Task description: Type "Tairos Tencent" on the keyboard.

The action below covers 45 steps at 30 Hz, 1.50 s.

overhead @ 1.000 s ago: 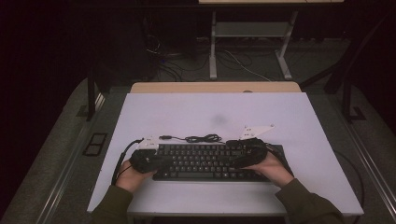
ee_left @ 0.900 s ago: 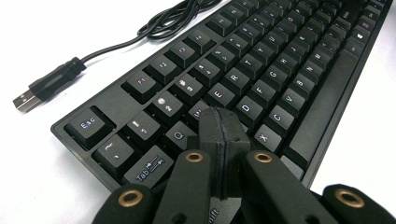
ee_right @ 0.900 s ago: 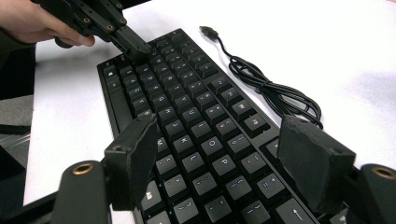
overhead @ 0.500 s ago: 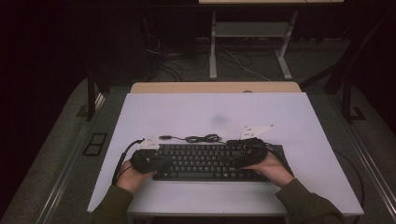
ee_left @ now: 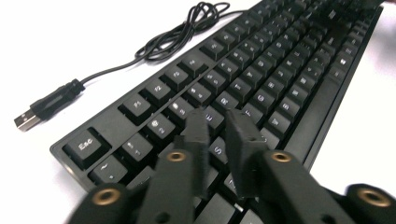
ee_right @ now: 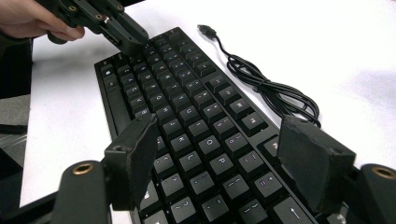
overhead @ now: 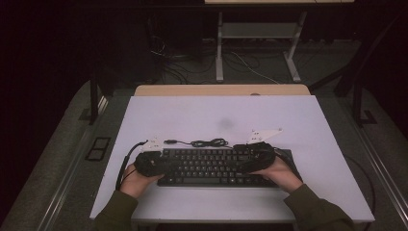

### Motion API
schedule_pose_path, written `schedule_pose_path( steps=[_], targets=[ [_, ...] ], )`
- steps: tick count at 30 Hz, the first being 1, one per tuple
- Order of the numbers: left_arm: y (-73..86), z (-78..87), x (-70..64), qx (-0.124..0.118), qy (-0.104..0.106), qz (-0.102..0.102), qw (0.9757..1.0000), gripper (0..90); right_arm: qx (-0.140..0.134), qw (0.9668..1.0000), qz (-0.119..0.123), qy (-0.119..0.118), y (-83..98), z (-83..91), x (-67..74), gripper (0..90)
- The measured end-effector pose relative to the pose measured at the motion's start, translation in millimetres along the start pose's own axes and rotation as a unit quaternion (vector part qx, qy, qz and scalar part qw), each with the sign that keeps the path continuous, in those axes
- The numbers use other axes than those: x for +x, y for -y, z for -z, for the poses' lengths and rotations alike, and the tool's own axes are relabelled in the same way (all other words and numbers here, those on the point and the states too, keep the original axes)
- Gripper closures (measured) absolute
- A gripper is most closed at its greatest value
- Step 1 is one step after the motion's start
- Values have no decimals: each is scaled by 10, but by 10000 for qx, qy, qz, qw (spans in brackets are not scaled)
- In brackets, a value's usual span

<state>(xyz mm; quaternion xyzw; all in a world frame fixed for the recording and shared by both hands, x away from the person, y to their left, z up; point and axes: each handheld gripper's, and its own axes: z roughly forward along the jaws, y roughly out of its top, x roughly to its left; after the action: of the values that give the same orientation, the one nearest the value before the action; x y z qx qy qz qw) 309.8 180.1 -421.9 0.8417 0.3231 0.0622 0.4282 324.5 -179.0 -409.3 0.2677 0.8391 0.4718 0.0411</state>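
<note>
Left gripper [ee_left: 217, 122], jaws just parted to a narrow gap, hovers over the keyboard [ee_left: 261, 70]; right gripper [ee_right: 217, 135] gapes wide, empty. Keyboard's far end blurs.

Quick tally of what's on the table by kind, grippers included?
Keyboards: 1, the black keyboard
Cables: 1, the keyboard's USB cable, unplugged
Grippers: 2, left gripper and right gripper, both over the keys
Total: 4
</note>
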Motion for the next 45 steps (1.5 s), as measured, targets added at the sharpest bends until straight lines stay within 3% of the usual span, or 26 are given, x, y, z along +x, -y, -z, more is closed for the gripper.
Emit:
schedule_pose_path(
  steps=[15,18,22,30,45],
  targets=[
    [-80,-90,-96,-249,-95,-33,9996,301,9,10000,-48,18,2,-2,-11,288],
    [-89,-114,-122,-252,-84,-58,9996,253,-1,10000,-48,22,0,-4,-10,293],
    [-92,-129,-130,-263,-72,-57,9996,232,13,10000,-61,23,-3,-13,-12,317],
    [-94,-149,-142,-321,-56,-90,9994,195,129,9998,-92,-87,-21,-65,-22,458],
    [-98,-167,-150,-336,-67,-115,9993,178,255,9993,-128,-259,-136,-262,-23,846]
  ],
)
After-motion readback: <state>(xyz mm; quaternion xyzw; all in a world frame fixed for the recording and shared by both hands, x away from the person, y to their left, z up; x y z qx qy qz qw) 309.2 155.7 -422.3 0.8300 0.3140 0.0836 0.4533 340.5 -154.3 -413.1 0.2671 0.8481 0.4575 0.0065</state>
